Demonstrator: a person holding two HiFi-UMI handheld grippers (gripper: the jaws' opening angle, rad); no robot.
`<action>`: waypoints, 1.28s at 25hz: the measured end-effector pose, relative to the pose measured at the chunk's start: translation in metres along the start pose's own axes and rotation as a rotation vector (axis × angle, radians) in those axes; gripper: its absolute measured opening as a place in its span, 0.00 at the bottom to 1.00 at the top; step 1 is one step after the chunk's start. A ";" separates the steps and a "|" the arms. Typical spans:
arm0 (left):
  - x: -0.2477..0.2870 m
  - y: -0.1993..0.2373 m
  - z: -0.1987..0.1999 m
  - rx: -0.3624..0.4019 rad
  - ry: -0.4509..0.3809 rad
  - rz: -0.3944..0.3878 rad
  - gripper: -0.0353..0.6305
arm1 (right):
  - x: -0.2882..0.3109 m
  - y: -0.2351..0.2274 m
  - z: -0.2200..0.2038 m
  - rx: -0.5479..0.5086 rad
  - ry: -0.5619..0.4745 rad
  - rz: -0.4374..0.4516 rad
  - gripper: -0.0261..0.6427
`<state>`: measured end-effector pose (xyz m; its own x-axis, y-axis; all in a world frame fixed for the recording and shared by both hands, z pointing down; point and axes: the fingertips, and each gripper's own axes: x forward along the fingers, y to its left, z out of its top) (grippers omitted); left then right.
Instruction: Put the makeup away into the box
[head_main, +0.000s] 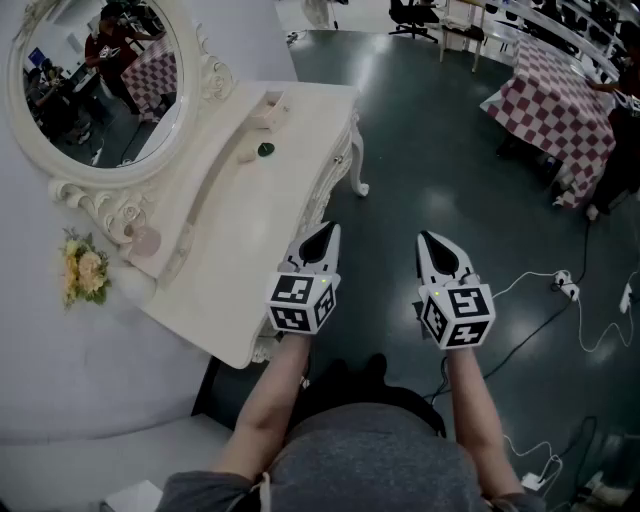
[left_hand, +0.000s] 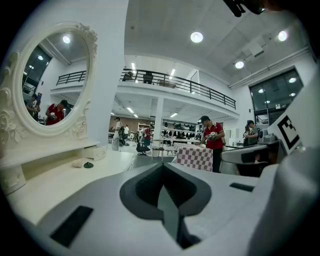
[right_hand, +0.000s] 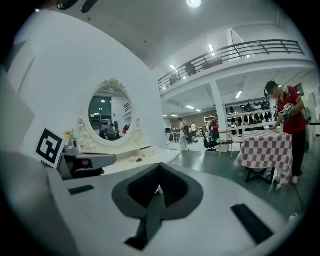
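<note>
Off the front edge of the cream carved dressing table, over dark green floor: I hold the left gripper and right gripper side by side, jaws of both pressed together, nothing between them. The left one sits right at the table's edge. A small dark green round makeup piece lies far along the top, near the small cream box. Rightward the floor is open up to white cables and a red-checked cloth table.

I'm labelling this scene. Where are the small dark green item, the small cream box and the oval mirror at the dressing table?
small dark green item (head_main: 265, 150), head view, its middle.
small cream box (head_main: 268, 108), head view, its top.
oval mirror (head_main: 100, 72), head view, middle of the glass.
</note>
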<state>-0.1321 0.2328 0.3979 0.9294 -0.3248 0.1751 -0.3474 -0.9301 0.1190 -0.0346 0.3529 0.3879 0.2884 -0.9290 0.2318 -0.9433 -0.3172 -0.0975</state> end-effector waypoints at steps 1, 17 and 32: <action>0.001 0.000 0.000 0.000 0.000 0.004 0.06 | 0.000 -0.001 -0.001 0.004 0.002 0.008 0.04; 0.003 0.026 -0.003 -0.014 0.021 0.125 0.06 | 0.005 -0.014 -0.001 0.046 -0.005 0.057 0.04; 0.065 0.107 -0.001 -0.041 0.044 0.247 0.20 | 0.082 -0.043 0.005 0.061 0.037 0.079 0.04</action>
<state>-0.1087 0.1121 0.4227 0.8095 -0.5331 0.2460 -0.5693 -0.8152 0.1068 0.0309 0.2893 0.4069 0.2060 -0.9444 0.2561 -0.9509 -0.2550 -0.1756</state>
